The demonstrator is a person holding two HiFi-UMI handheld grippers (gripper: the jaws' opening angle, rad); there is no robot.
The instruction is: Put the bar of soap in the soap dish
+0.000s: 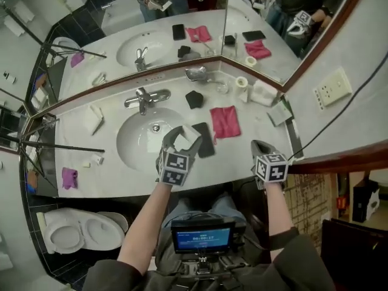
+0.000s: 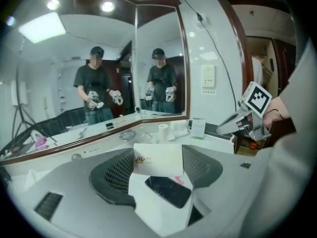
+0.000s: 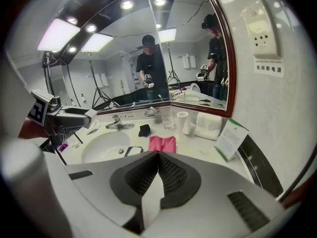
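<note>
Left gripper (image 1: 183, 138): I'm gripping the soap (image 2: 156, 157), jaws wide around it.
Soap: I'm holding it above the phone (image 2: 168, 191), by the sink (image 1: 136, 141).
Right gripper (image 3: 158, 157): I'm holding it closed, empty.

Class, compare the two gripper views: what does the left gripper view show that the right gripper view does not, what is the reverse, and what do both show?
Only the left gripper view: the right gripper seen from outside, at the picture's right.
Only the right gripper view: the sink, the faucet, and the left gripper seen from outside, at the picture's left.
Both: the white box held between the left gripper's jaws, the phone, the roll, the card and the mirror.
</note>
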